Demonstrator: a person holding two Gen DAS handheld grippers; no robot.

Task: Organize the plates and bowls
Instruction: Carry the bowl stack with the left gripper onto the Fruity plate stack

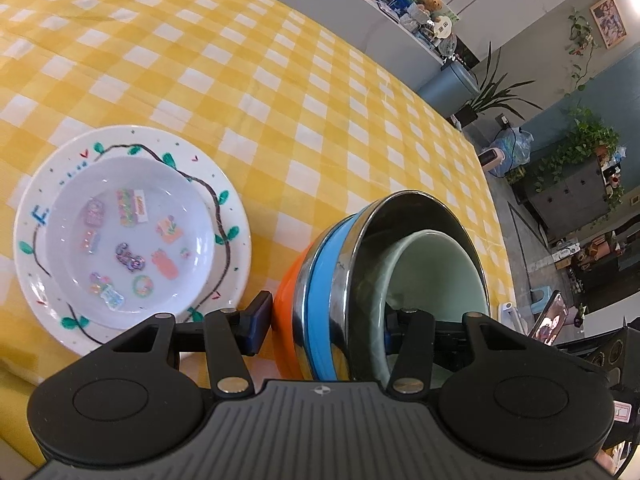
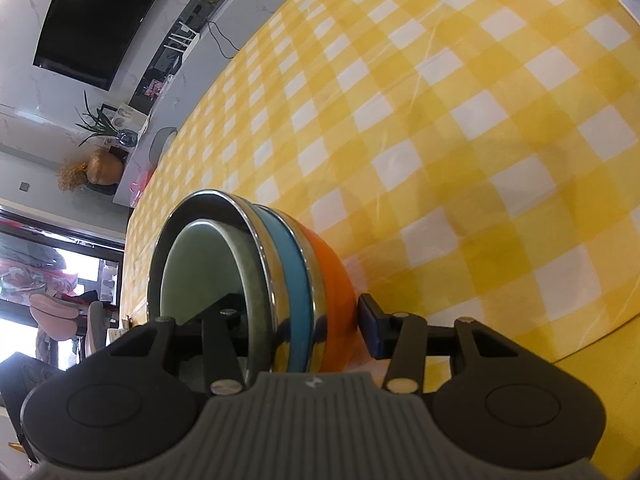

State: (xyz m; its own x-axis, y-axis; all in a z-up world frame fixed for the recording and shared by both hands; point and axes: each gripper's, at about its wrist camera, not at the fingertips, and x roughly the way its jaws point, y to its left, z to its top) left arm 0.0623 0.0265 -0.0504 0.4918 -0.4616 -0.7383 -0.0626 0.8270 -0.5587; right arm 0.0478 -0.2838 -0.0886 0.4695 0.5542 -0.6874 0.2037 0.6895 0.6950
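We cannot see the inner finger of the left gripper [image 1: 324,322]; it is hidden inside the pale green bowl [image 1: 432,276]. The lower part of the stack of bowls [image 2: 280,288] is covered by the body of the right gripper [image 2: 304,320]. We cannot tell if the pads press on the walls. The plate [image 1: 232,216] is partly hidden by the left gripper.

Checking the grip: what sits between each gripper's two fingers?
In both wrist views, the nested bowls' wall: left gripper and right gripper each straddle the bowl stack, one finger inside, one outside.
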